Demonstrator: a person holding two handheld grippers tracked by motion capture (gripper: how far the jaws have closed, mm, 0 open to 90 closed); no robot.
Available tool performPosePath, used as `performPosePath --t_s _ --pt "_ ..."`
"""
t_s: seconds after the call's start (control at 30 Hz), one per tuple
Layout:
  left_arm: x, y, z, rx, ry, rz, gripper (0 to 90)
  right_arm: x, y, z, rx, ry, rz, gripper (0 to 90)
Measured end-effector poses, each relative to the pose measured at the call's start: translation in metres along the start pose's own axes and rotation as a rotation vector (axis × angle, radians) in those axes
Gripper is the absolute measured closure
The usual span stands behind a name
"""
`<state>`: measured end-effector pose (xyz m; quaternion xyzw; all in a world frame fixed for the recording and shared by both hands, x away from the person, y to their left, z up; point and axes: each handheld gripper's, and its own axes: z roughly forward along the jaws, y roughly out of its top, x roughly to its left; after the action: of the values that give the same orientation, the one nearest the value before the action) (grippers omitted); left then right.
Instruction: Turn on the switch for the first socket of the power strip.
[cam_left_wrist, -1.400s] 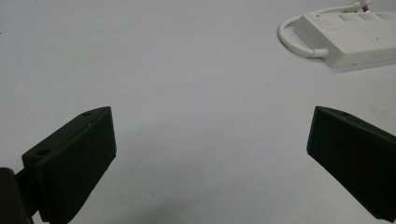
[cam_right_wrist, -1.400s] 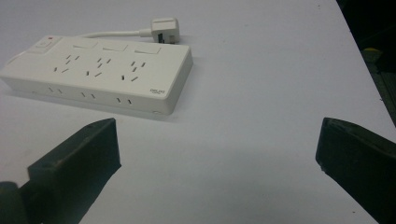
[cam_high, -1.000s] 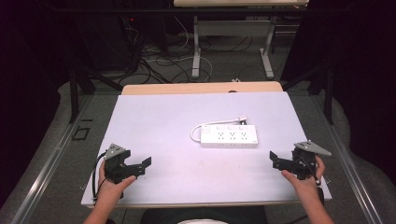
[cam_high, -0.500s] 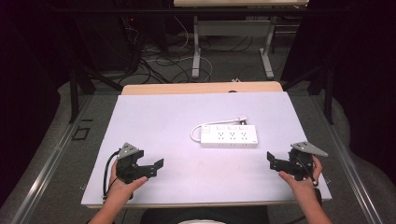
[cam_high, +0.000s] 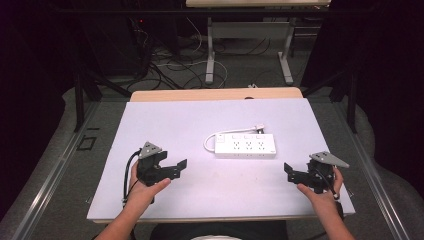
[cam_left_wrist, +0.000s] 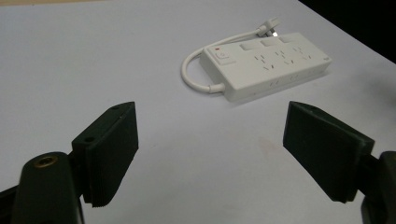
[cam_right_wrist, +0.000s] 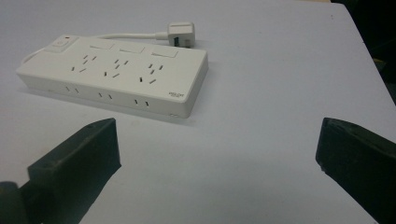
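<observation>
Both tongs, left (cam_high: 181, 166) and right (cam_high: 290, 172), gape wide, flanking a white power strip (cam_high: 245, 145) mid-bench (cam_high: 165, 125), likely poised to grasp it.

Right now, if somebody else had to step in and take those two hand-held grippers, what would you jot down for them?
Left gripper: open, holding nothing, above the table's near left part, pointed toward the power strip.
Right gripper: open, holding nothing, near the table's right front edge, also aimed at the strip.
Power strip: lies flat near the middle of the table, sockets up, switch end toward the left. Its short cord loops round that end and the plug lies just behind the strip.
Done: nothing yet; the strip is untouched.
Left: probably close in from both sides and take hold of the strip or its plug.
</observation>
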<state>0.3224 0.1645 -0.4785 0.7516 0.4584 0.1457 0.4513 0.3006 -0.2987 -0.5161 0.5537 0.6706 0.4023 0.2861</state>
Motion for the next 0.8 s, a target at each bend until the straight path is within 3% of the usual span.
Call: performPosePath --t_s 0.53,0.8 --pt "-0.012 0.044 0.010 -0.018 0.012 0.012 26.7 0.000 0.000 0.002 -0.008 0.012 0.004 0.0" --pt "-0.026 0.066 0.024 -0.017 0.005 0.025 28.7 0.000 0.000 0.002 -0.006 0.012 0.014 0.0"
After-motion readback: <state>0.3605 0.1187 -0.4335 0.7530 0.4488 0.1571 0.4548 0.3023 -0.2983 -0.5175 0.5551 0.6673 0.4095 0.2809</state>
